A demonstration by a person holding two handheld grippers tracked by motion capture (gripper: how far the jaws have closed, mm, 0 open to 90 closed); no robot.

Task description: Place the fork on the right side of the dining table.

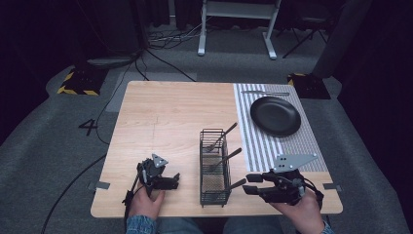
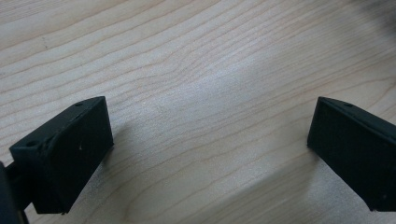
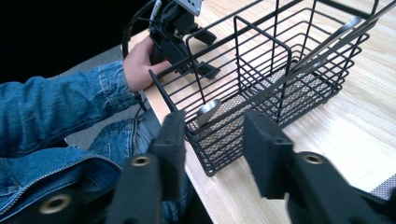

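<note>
Where the right gripper (image 1: 252,184) reaches, a black wire basket (image 1: 215,168) holds utensils (image 1: 225,158).

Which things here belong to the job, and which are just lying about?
In the job:
black wire cutlery basket
three metal utensils leaning in it
right gripper, jaws open beside the basket

Lying about:
round black plate
striped grey placemat
metal knife beyond the plate

The high view is looking down across the table (image 1: 165,117); both gripper views are sitting close — the right one sharing the wire basket (image 3: 280,88).
</note>
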